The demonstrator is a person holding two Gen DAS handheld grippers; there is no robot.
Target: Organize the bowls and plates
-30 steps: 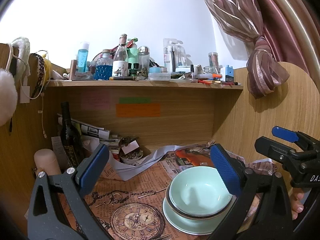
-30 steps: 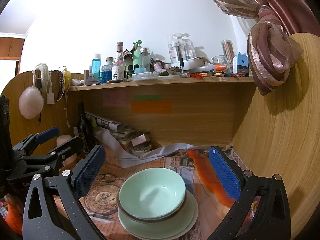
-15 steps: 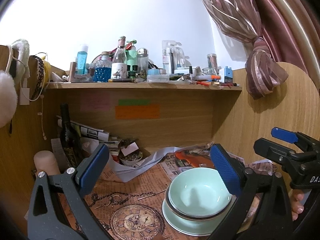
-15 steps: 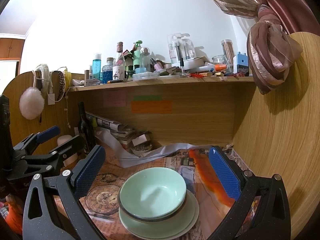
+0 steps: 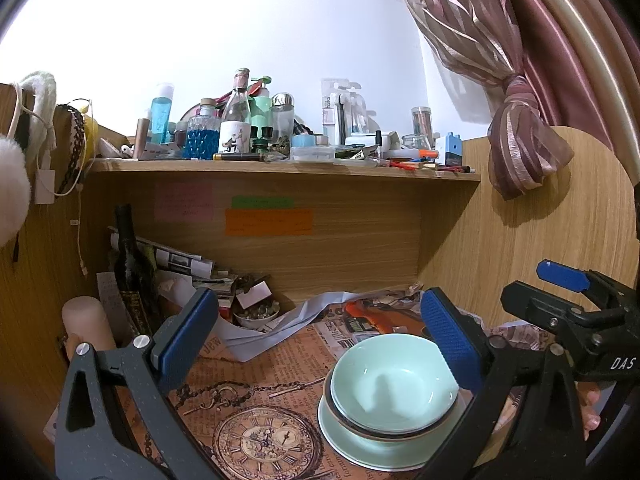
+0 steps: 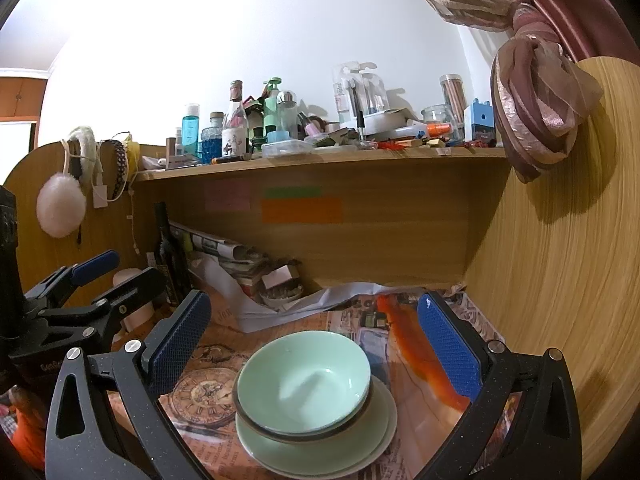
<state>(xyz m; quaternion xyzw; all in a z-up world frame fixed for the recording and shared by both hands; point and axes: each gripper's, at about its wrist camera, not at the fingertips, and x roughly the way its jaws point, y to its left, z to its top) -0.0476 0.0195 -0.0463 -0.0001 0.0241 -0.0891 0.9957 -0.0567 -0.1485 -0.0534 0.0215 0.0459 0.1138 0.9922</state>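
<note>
A pale green bowl (image 5: 394,384) sits stacked in another bowl on a pale green plate (image 5: 348,444) on the paper-covered desk. The stack also shows in the right wrist view: bowl (image 6: 302,376), plate (image 6: 372,436). My left gripper (image 5: 320,340) is open and empty, hovering above and behind the stack, its right finger over the bowl's right rim. My right gripper (image 6: 312,336) is open and empty, straddling the stack from above. Each gripper shows in the other's view: the right one (image 5: 568,304), the left one (image 6: 96,284).
A dark wine bottle (image 5: 130,272), rolled newspapers (image 5: 176,258) and a small dish of bits (image 5: 256,314) crowd the back left. A cream cylinder (image 5: 86,326) stands at left. A cluttered shelf (image 5: 280,166) runs overhead. A wooden side panel (image 6: 560,280) bounds the right.
Both grippers have drifted slightly; the stack sits a little lower and nearer in the views. Jaws stay open, nothing grasped.
</note>
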